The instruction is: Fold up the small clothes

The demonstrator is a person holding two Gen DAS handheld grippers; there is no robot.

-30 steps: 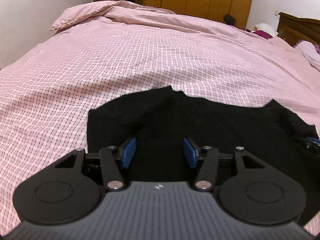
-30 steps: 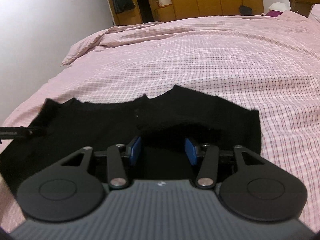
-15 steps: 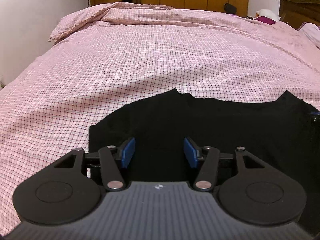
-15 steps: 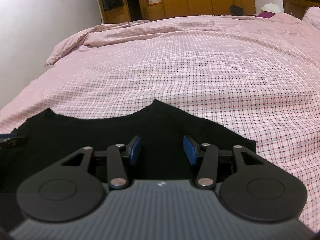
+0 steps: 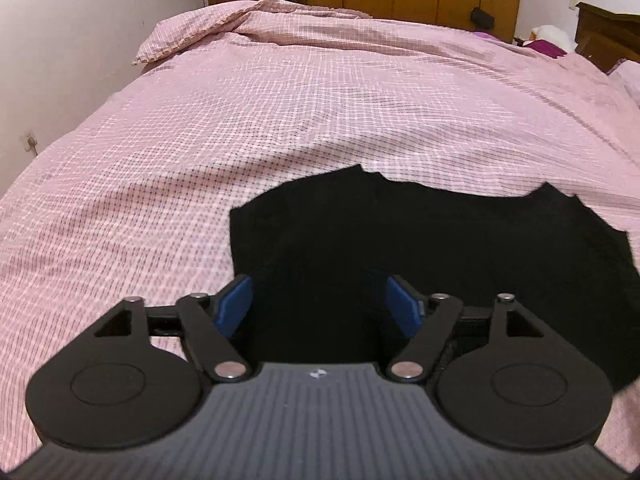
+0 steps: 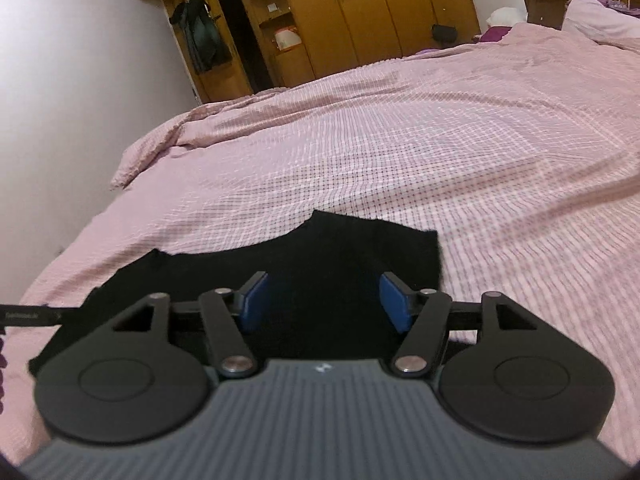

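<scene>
A small black garment lies spread flat on the pink checked bed cover. My left gripper is open and empty, low over the garment's left near part. In the right wrist view the same garment lies ahead and below. My right gripper is open and empty over the garment's right near part. The near edge of the garment is hidden under both grippers. A thin black part of the left gripper shows at the left edge of the right wrist view.
The bed cover bunches into a fold at the far left corner. A white wall runs along the bed's left side. Wooden wardrobes stand beyond the bed, and a dark headboard with pillows is at the far right.
Both grippers' jaws have opened wider. The garment has gone from rumpled and lifted to lying flat. The right wrist view has tilted and swung to the right.
</scene>
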